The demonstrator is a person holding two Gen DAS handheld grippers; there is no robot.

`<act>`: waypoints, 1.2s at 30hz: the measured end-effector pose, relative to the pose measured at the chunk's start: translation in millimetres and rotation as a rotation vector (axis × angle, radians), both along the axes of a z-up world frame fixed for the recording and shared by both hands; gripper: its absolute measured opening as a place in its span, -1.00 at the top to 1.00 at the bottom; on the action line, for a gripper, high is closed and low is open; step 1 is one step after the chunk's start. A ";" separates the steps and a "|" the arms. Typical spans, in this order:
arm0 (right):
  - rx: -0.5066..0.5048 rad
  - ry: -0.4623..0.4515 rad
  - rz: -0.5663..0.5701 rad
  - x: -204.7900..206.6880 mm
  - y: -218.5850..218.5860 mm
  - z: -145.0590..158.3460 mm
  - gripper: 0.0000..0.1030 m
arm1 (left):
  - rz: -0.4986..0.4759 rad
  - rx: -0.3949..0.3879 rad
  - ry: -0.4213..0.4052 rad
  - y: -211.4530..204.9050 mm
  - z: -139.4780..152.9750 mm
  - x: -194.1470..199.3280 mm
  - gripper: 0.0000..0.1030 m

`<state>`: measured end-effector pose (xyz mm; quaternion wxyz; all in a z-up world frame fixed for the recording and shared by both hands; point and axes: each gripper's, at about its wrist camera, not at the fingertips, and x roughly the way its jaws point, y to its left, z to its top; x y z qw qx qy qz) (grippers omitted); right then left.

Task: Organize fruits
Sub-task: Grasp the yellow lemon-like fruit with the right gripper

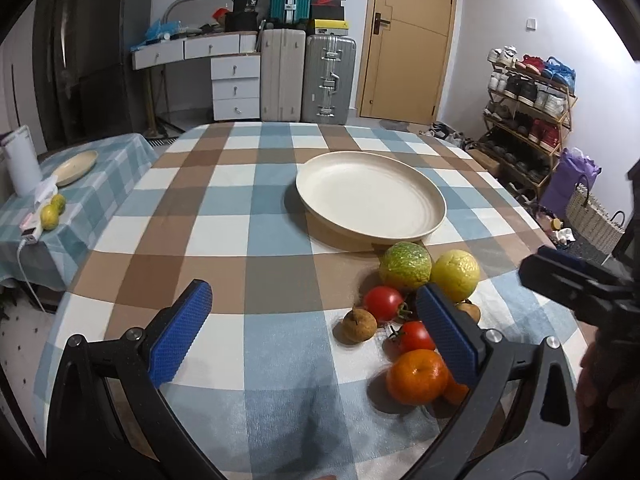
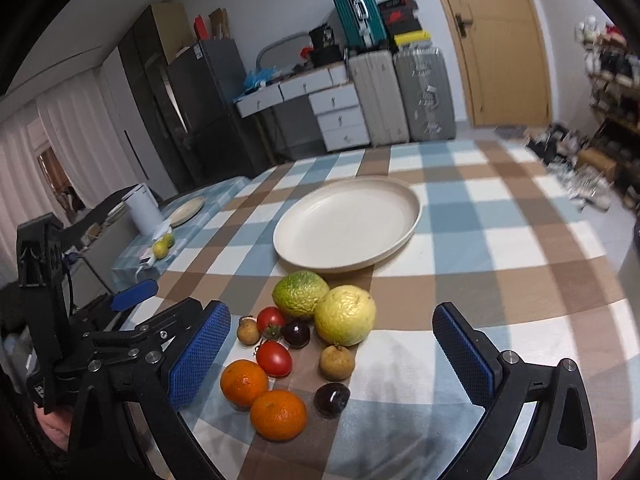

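A cream plate (image 1: 370,196) (image 2: 348,224) lies empty mid-table on the checked cloth. In front of it sits a cluster of fruit: a bumpy green citrus (image 2: 300,294), a yellow citrus (image 2: 345,320), two tomatoes (image 2: 274,357), two dark plums (image 2: 332,399), two small brown fruits (image 2: 337,362) and two oranges (image 2: 278,414). My right gripper (image 2: 332,340) hovers open just short of the cluster. My left gripper (image 1: 312,312) is open to the left of the fruit; its right finger hides part of the pile, next to one orange (image 1: 416,376).
A side table on the left carries a small plate (image 1: 76,166), a white kettle (image 1: 20,164) and two yellow-green fruits (image 1: 52,212). Past the table's far edge stand suitcases (image 1: 306,76), drawers, a door and a shoe rack (image 1: 528,100).
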<state>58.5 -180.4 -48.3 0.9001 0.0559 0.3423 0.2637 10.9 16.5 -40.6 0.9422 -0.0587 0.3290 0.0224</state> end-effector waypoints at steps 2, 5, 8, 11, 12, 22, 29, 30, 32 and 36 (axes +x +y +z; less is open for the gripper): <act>0.006 0.033 0.006 10.6 1.5 -7.9 -1.00 | 0.000 -0.005 0.001 3.1 -3.8 3.4 -0.98; 0.033 0.075 0.021 25.3 3.1 -17.9 -1.00 | -0.005 -0.014 0.006 6.6 -9.9 9.4 -0.98; 0.049 0.105 0.034 37.1 3.5 -26.5 -1.00 | -0.009 -0.025 0.016 8.9 -15.9 16.0 -0.98; 0.065 0.132 0.045 46.4 3.8 -34.2 -1.00 | -0.019 -0.046 0.013 11.4 -19.8 21.0 -0.98; 0.066 0.136 0.047 48.4 4.0 -36.0 -1.00 | -0.019 -0.046 0.012 11.5 -20.1 21.3 -0.98; 0.065 0.161 0.064 61.3 11.2 -48.9 -0.91 | -0.034 -0.074 0.004 14.5 -24.2 30.4 -0.98; 0.052 0.219 0.091 66.3 17.7 -58.3 -0.44 | -0.032 -0.082 -0.002 16.4 -22.9 32.4 -0.98; 0.056 0.224 0.094 66.7 17.6 -59.3 -0.37 | -0.035 -0.083 -0.005 17.1 -22.5 32.8 -0.98; 0.062 0.227 0.095 66.2 16.9 -60.0 -0.13 | -0.037 -0.084 -0.013 17.8 -20.4 32.6 -0.98; 0.071 0.236 0.092 65.9 14.9 -61.2 0.01 | -0.032 -0.081 -0.020 21.4 -17.2 35.8 -0.98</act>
